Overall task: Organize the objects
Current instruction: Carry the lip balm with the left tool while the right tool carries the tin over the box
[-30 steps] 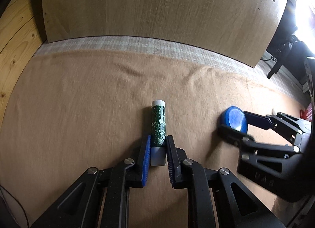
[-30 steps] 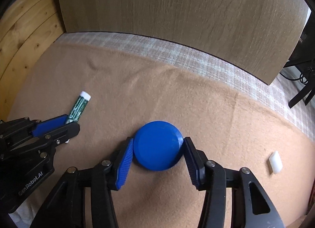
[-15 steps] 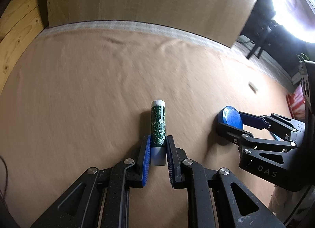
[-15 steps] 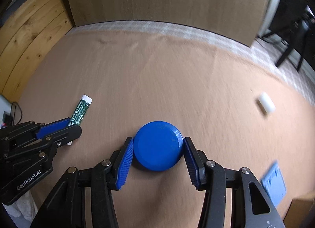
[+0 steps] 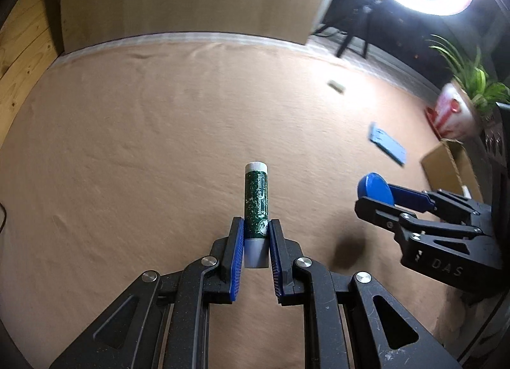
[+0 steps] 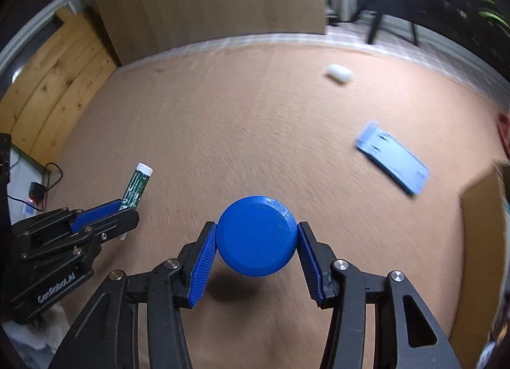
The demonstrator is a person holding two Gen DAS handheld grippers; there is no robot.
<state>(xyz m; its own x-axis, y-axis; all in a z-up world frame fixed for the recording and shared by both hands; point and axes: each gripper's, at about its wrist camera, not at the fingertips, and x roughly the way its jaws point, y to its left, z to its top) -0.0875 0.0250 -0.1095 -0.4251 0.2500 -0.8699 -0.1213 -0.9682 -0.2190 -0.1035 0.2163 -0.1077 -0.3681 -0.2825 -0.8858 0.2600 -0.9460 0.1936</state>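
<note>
Green tube [image 5: 256, 200], pinched at its grey base by the left gripper [image 5: 256, 243], long axis along the fingers, white cap forward, above the tan cloth [image 5: 127, 145]. Right of it, the right gripper [image 6: 257, 236] clamps a blue disc [image 6: 257, 235]. Beyond the disc lie a blue card [image 6: 392, 158] and a white capsule [image 6: 339, 73]; nothing lies between them and the disc.

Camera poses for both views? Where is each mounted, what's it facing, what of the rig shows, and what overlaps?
Left wrist: on the left hand-held gripper, looking steeply down along its fingers at the lip balm tube it clamps over the tan cloth; right hand-held gripper at right.
Right wrist: on the right hand-held gripper, same tilt, gripping the blue round lid; left gripper at left.
Shared: both grippers, tube, lid, blue flat piece, white capsule.
</note>
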